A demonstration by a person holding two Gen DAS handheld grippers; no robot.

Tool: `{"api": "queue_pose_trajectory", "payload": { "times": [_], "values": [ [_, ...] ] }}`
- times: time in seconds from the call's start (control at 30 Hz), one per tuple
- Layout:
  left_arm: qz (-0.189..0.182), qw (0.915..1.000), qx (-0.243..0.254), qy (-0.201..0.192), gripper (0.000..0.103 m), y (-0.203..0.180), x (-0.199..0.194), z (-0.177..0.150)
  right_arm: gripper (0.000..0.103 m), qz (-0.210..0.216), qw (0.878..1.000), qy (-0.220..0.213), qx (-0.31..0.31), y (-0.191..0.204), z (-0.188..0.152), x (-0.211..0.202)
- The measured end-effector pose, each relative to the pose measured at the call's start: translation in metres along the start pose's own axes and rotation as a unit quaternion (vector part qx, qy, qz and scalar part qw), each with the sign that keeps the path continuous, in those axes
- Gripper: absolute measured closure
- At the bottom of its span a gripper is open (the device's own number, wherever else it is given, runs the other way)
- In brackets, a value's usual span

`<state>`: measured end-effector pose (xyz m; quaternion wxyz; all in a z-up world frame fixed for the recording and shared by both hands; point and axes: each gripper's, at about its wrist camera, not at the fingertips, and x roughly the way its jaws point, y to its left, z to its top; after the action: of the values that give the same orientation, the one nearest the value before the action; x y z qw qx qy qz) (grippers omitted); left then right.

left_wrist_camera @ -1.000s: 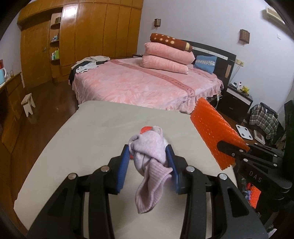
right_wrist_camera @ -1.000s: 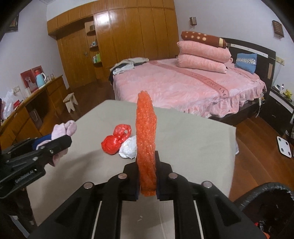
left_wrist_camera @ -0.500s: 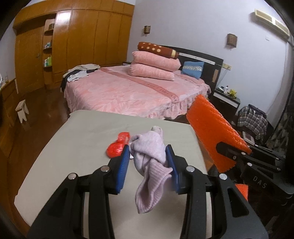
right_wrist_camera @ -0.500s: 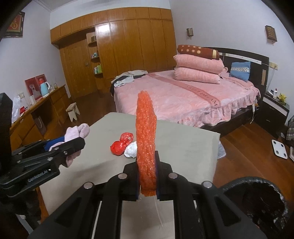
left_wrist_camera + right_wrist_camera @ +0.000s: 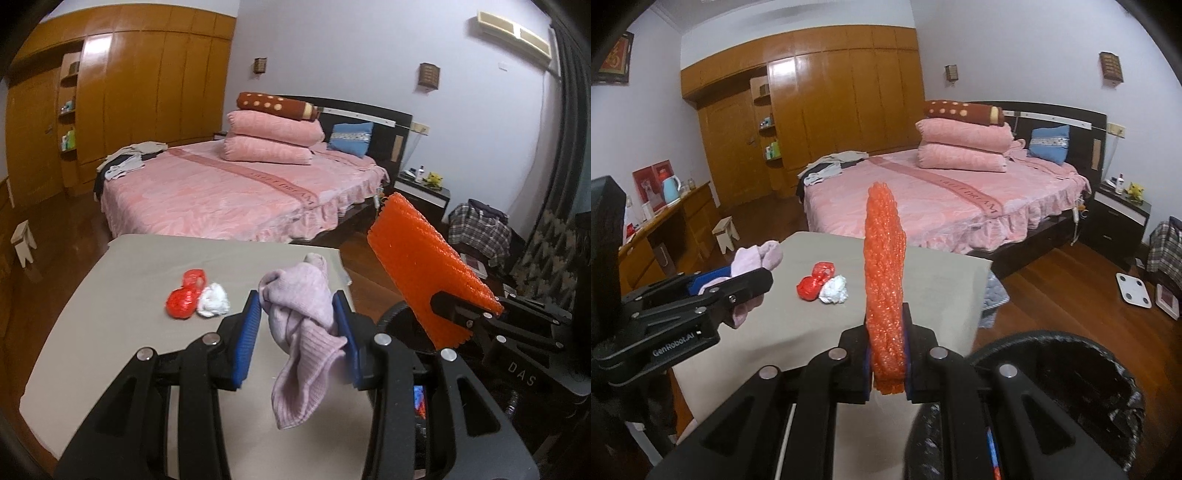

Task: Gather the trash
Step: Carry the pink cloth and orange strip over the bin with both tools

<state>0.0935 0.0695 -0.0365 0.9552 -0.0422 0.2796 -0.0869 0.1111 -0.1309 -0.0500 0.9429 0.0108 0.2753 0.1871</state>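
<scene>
My left gripper (image 5: pixel 297 325) is shut on a crumpled pale pink sock (image 5: pixel 301 321), whose loose end hangs below the blue pads. The same gripper (image 5: pixel 753 284) with the sock (image 5: pixel 761 256) shows at the left of the right wrist view. My right gripper (image 5: pixel 886 350) is shut on an orange bubble-wrap sheet (image 5: pixel 884 273) that stands upright; in the left wrist view this sheet (image 5: pixel 421 273) sits at the right. A crumpled red bag (image 5: pixel 183 297) and a white wad (image 5: pixel 213 301) lie together on the beige table (image 5: pixel 122 295). A black-lined bin (image 5: pixel 1071 369) sits low right beside the table.
A pink bed (image 5: pixel 942 199) with stacked pillows stands beyond the table. A wooden wardrobe (image 5: pixel 827 103) fills the back wall, a small stool (image 5: pixel 726 232) and a desk (image 5: pixel 665 221) are at left. A white scale (image 5: pixel 1134 290) lies on the wooden floor.
Both grippers drew back and rose, each keeping its load. The table looks farther, the red bag and white wad came out from behind the sock, and the bin entered at lower right.
</scene>
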Motion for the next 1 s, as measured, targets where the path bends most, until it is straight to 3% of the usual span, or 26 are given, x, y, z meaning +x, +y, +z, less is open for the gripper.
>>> {"api": "queue_pose_trajectory", "payload": {
  "times": [0.53, 1.0],
  "values": [
    [-0.065, 0.9969, 0.045, 0.004, 0.064, -0.073, 0.008, -0.006, 0.091, -0.065, 0.997, -0.015, 0.036, -0.057, -0.021, -0.052],
    [-0.123, 0.9880, 0.091, 0.018, 0.064, -0.139, 0.036, -0.018, 0.091, -0.121, 0.990, -0.016, 0.066, -0.109, -0.034, -0.078]
  ]
}}
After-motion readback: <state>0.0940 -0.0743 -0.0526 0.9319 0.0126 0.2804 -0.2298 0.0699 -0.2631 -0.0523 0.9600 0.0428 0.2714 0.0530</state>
